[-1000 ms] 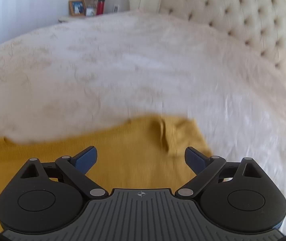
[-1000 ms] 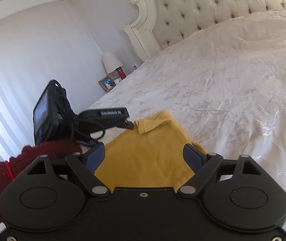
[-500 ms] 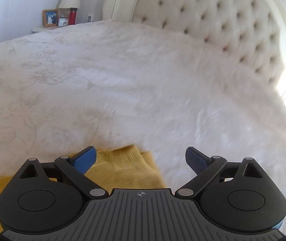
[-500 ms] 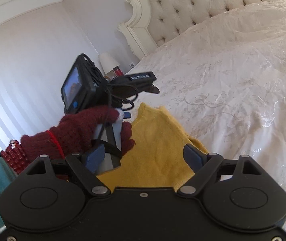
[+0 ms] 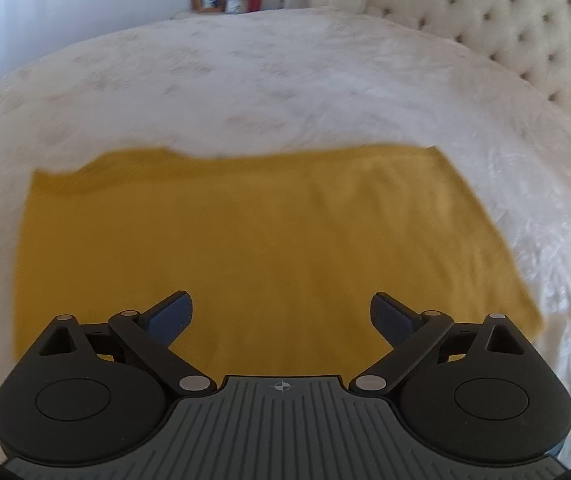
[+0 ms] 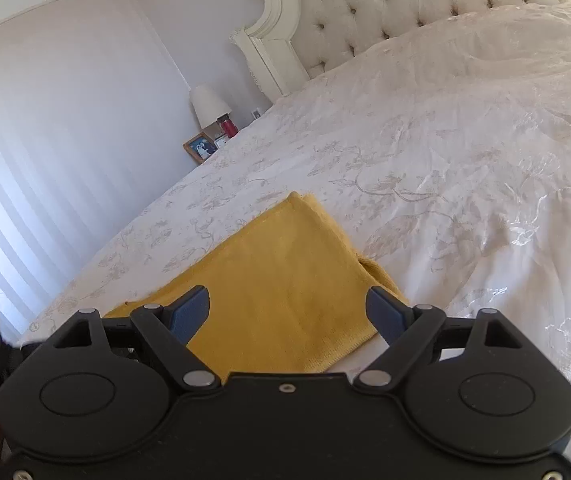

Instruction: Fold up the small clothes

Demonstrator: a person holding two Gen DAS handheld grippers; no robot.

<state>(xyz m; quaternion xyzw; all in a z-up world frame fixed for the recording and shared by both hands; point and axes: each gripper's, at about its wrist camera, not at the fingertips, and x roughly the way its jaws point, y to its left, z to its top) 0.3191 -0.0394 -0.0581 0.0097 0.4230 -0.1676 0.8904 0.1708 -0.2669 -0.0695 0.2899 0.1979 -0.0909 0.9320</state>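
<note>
Mustard-yellow cloth [image 5: 269,240] on cream, seemingly floral-embroidered bedspread [image 6: 445,168]

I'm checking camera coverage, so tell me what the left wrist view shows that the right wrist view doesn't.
Only the left wrist view shows the yellow cloth nearly whole, spread flat, with the open left gripper above it. Only the right wrist view shows the wall with its striped light, the bulky folded corner at the cloth's right end, and the open right gripper. Both show the cloth, the white bedspread, the tufted headboard, and the picture frame and lamp beyond the bed.
</note>
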